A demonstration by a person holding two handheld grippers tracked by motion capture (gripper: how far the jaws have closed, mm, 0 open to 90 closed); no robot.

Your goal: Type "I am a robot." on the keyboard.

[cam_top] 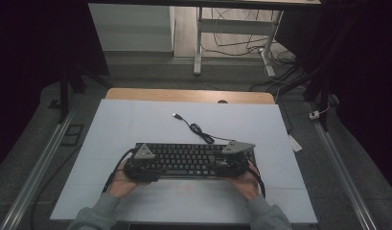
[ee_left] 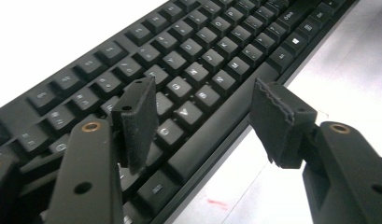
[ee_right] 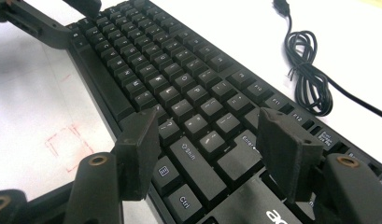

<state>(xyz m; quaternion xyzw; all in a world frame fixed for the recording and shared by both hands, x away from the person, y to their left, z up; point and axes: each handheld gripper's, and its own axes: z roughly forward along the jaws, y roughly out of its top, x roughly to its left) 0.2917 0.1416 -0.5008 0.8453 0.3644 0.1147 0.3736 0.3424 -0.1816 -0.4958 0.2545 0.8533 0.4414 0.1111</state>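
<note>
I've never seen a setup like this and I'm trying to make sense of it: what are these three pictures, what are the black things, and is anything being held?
A person sits at a table holding a hand-held tool in each hand: two black jaws that open and shut like tongs. The high view looks down from above; the left gripper and right gripper sit at the two ends of a black keyboard. The other two pictures come from cameras riding on the tools, looking along their own jaws. In the left gripper view the jaws hang open over the keyboard's front edge; in the right gripper view they stand open above the keys near Shift and Ctrl. Nothing is gripped. The keyboard's coiled USB cable lies behind it.
</note>
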